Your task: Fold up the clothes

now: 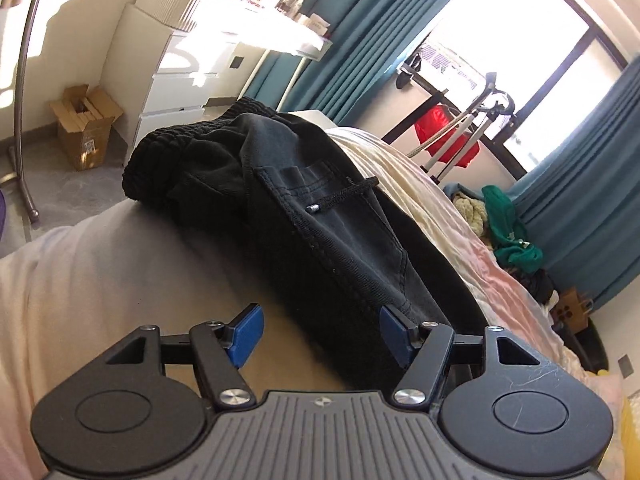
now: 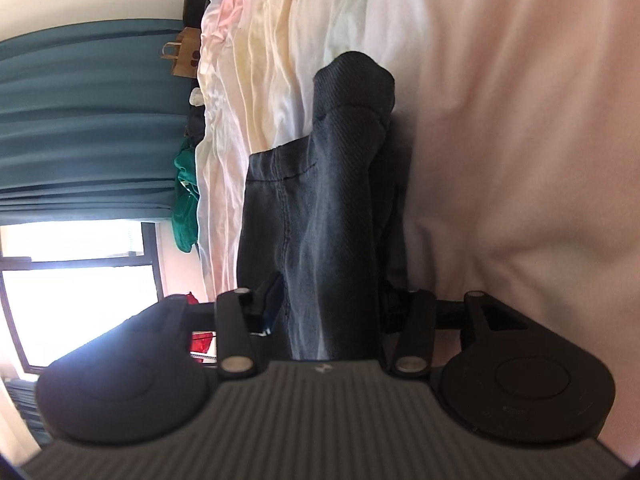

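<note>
Jaws of left gripper (image 1: 320,332) gape over black pants (image 1: 304,208); right gripper (image 2: 332,312) clamps them

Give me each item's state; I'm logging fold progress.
Black pants: folded lengthwise on the bed, waistband bunched.
Left claw: open, empty, one finger at the pants' edge.
Right claw: fabric between its fingers; grip unclear.
Bedsheet: wrinkled.
Cardboard box: open.

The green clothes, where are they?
In the left wrist view the green clothes lie heaped at the right, on the far side of the bed, below the teal curtain and past the black pants.
</note>
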`<state>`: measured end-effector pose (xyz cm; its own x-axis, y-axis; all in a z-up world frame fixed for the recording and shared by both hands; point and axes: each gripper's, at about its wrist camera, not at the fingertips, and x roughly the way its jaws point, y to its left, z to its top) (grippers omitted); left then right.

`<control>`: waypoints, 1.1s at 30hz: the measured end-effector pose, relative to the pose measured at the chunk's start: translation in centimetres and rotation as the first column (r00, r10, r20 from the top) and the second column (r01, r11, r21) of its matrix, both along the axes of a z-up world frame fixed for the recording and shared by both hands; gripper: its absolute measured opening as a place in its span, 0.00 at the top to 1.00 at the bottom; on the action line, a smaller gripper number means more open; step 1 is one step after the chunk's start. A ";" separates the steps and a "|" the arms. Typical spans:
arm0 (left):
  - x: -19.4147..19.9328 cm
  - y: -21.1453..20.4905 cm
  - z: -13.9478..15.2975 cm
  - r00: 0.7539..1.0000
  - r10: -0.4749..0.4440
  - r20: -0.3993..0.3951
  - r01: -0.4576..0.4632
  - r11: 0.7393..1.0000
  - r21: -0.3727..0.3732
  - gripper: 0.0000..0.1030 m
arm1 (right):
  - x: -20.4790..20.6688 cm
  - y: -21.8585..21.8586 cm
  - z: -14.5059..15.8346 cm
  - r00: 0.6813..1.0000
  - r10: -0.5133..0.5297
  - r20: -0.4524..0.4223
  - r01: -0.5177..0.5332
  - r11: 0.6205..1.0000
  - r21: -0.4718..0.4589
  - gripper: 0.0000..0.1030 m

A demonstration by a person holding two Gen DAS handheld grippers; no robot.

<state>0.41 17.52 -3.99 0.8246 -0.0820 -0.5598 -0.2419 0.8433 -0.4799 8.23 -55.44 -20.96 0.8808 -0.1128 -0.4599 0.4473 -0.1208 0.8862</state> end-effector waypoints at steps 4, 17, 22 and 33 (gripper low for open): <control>0.3 -4.0 1.0 0.995 -0.094 0.045 0.085 0.980 0.179 0.30 | 0.7 -0.3 0.3 1.000 0.021 -0.001 -0.021 0.998 -0.059 0.41; 6.4 -18.5 1.4 0.914 -0.403 0.039 0.352 0.838 0.417 0.31 | 3.2 -1.6 0.5 0.993 0.114 -0.029 -0.117 0.961 -0.250 0.40; 10.2 -21.8 -1.8 0.899 -0.438 0.012 0.391 0.813 0.431 0.32 | 3.0 -1.8 0.3 0.993 0.117 -0.020 -0.118 0.959 -0.259 0.43; 12.3 -21.4 -6.5 0.893 -0.440 -0.091 0.436 0.798 0.417 0.38 | 3.8 -1.2 1.8 0.996 0.090 -0.017 -0.090 0.928 -0.362 0.42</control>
<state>12.70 -3.84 -10.50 0.7629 -0.1979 -0.6154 0.2047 0.9770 -0.0604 12.00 -56.67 -19.18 0.8950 -0.1918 -0.4027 0.4413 0.2493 0.8620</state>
